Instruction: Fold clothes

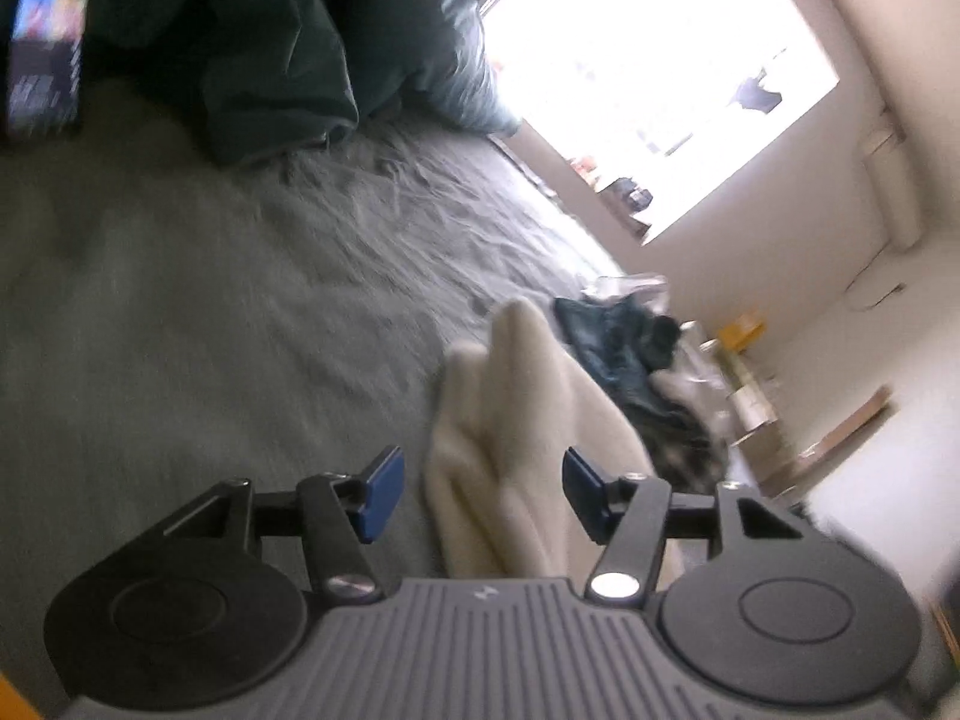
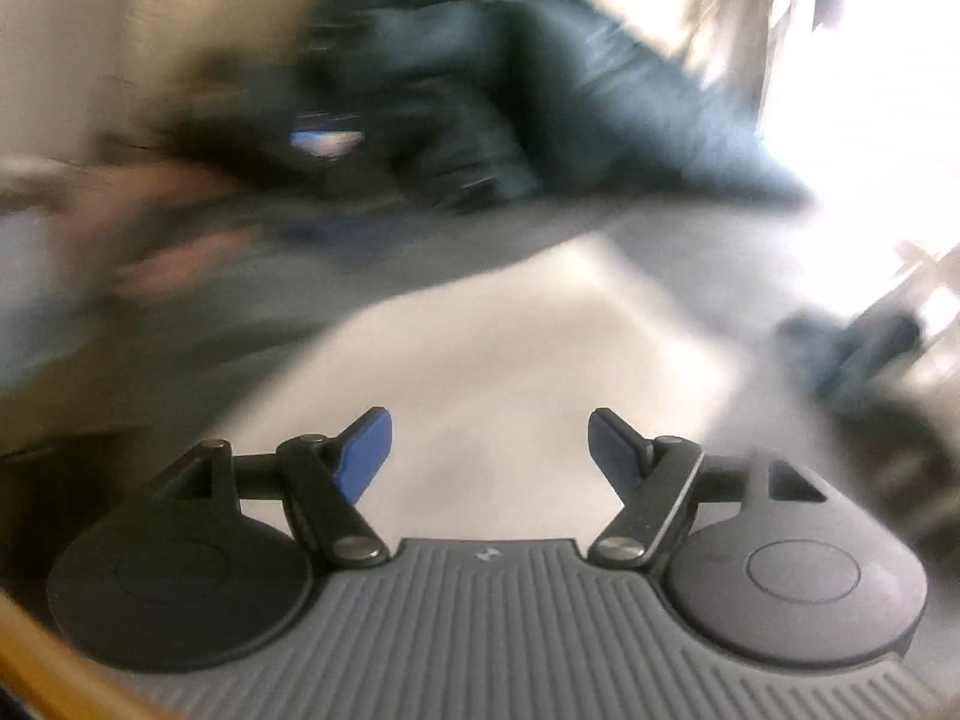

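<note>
Left claw (image 1: 480, 492) released above the white garment (image 1: 510, 420) on the grey bed (image 1: 240, 300). Right claw (image 2: 489, 456) released; blurred white cloth (image 2: 510, 348) beyond it.

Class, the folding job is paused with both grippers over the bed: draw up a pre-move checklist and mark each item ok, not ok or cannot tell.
1. Left gripper open, nothing pinched: ok.
2. Right gripper open, nothing pinched: ok.
3. White garment lies ahead of the left gripper on the grey bedcover: ok.
4. White garment lies flat and smooth: not ok, it is bunched in ridges.
5. Right wrist view sharp enough to pick an edge: not ok, blurred.
6. Dark clothes pile apart from the white garment: cannot tell.
</note>
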A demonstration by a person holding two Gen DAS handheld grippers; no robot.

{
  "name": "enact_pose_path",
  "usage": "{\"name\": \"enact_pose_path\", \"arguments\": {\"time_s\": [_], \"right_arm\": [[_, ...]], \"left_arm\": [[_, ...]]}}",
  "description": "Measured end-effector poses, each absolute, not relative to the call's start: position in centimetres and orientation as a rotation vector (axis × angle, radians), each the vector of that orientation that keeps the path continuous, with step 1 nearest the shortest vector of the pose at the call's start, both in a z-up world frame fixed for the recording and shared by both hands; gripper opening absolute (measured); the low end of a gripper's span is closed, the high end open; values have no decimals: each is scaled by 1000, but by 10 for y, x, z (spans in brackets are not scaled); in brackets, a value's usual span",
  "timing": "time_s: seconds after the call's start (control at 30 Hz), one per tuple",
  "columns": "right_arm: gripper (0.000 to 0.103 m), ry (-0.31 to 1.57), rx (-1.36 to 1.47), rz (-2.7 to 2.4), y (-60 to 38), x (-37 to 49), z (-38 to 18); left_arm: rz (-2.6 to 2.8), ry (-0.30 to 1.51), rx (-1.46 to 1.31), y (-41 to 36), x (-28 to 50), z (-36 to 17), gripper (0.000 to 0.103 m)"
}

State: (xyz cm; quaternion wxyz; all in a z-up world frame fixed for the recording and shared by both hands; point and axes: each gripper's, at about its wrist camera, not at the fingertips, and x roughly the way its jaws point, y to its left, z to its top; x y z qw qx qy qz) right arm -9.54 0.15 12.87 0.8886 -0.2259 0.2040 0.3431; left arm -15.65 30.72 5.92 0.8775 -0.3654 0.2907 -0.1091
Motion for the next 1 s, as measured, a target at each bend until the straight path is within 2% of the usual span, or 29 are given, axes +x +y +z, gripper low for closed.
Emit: {"name": "enact_pose_path", "arguments": {"time_s": [0.03,0.13,0.27,0.3,0.33,0.47,0.63,0.83,1.0], "right_arm": [[71,384,-493,682,11,-80,126],[69,262,-498,554,43,-29,108],[67,364,-542,526,71,45,90],[67,360,-568,523,78,52,87],[67,352,-594,522,85,58,83],[67,356,-660,569,108,75,71],[66,367,-679,663,119,75,70],[64,418,-648,679,114,86,51],[64,357,-602,676,103,81,42]], "left_arm": [[-248,596,-772,304,-163,54,51],[-328,572,-850,298,-178,37,51],[-384,584,-910,285,-189,14,50],[-379,585,-896,280,-191,11,40],[-394,581,-906,276,-192,7,10],[-485,526,-1032,274,-201,-6,9],[-523,505,-1061,270,-213,-5,8],[-473,582,-1164,264,-196,-45,9],[-449,597,-1170,265,-209,-35,10]]}}
